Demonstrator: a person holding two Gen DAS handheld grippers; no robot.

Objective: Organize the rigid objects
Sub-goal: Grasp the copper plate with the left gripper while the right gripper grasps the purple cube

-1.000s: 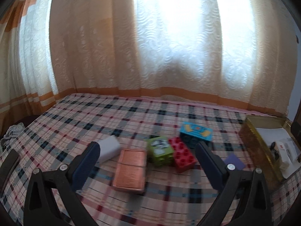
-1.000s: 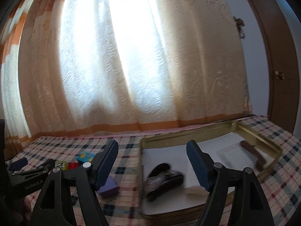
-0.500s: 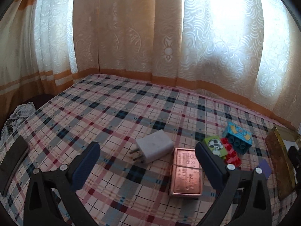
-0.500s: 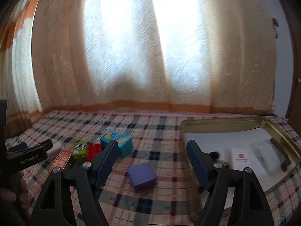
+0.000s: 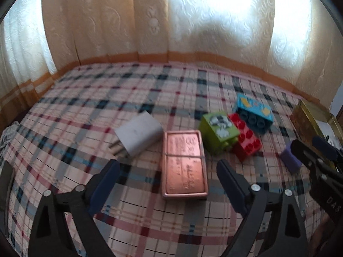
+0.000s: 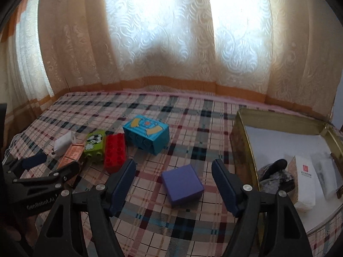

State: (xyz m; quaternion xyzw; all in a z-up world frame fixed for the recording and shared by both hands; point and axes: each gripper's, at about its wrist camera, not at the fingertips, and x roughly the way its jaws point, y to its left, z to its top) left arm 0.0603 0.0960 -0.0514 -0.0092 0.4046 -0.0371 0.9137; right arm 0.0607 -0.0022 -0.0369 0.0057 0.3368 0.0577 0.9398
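While both tongs hang spread and empty, the right tongs (image 6: 173,184) straddle the purple box (image 6: 182,184) at lower centre, beside the gold tin (image 6: 242,141). Closing carelessly, I reckon, could pinch the plaid bedcover (image 6: 150,115) or skid the box. The left tongs (image 5: 168,184) frame the copper case (image 5: 184,162) mid-frame.

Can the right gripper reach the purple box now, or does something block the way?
Probably yes. The right gripper is open, the purple box lies alone on the checked cloth just ahead between its fingers, and nothing stands between them.
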